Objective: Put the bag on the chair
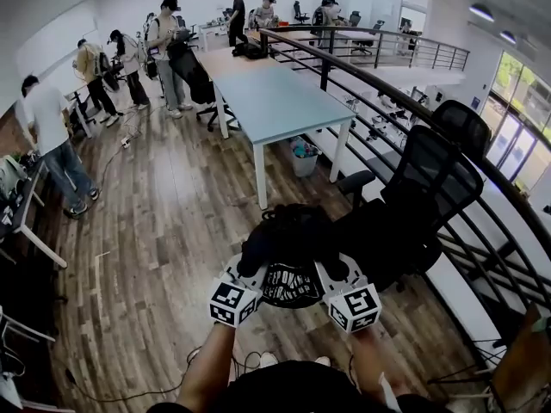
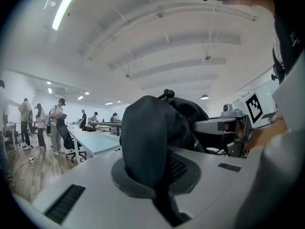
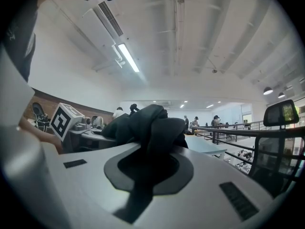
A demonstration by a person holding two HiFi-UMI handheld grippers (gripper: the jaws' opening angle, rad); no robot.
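Bag [image 2: 151,132] pinched by left gripper [image 2: 159,182], right gripper [image 3: 142,175]; chair [image 1: 392,235] seat only head view.

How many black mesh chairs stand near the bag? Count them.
2. The near chair stands just beyond the held bag; the far chair is behind it, by the railing. Distant chairs may be hidden.

The bag [image 1: 293,235] hides the tips of the left hand-held gripper [image 1: 251,275] and the right hand-held gripper [image 1: 331,275], and part of the chair [image 1: 430,188] seat. The far people [image 1: 238,11] are too small to tell apart.
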